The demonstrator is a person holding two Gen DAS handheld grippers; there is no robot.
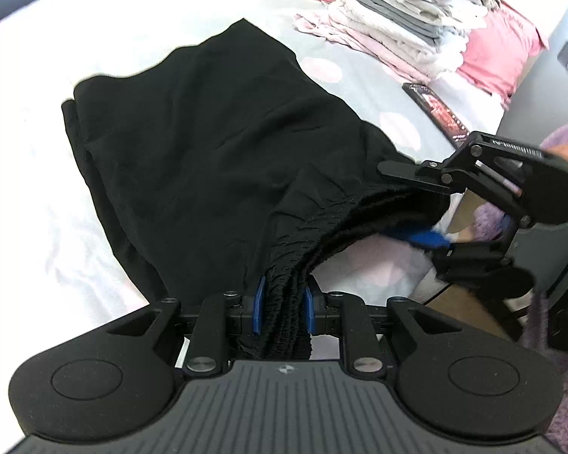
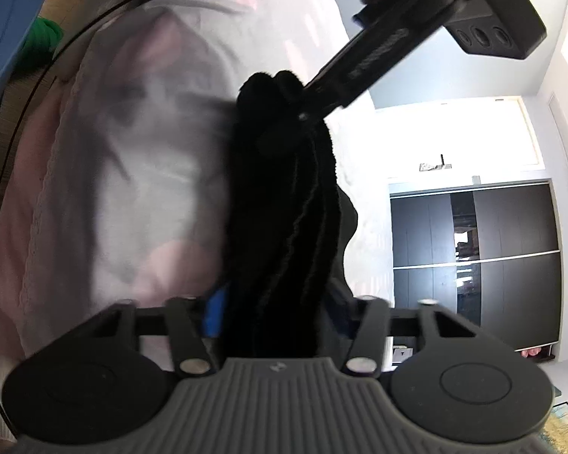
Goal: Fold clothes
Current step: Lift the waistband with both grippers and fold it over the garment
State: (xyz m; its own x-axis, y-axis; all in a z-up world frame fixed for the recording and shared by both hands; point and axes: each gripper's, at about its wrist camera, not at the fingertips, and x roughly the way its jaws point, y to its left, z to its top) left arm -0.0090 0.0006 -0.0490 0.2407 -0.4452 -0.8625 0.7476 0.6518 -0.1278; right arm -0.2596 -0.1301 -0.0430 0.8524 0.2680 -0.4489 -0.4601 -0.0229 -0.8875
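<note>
Your left claw (image 1: 283,308) is clamped on the gathered elastic waistband of the black garment (image 1: 208,143), blue pads pressing the bunched fabric at lower centre. Your right claw (image 1: 431,208) reaches in from the right edge with the same waistband between its jaws; whether its pads press is unclear. Only the left view shows the garment spreading up-left across the bed (image 1: 56,227), with a stack of folded clothes (image 1: 397,26) and a phone (image 1: 437,111) at upper right. The right view shows the wardrobe (image 2: 473,265). Open sheet lies left of the garment; the bed's edge runs just beyond the right claw.
</note>
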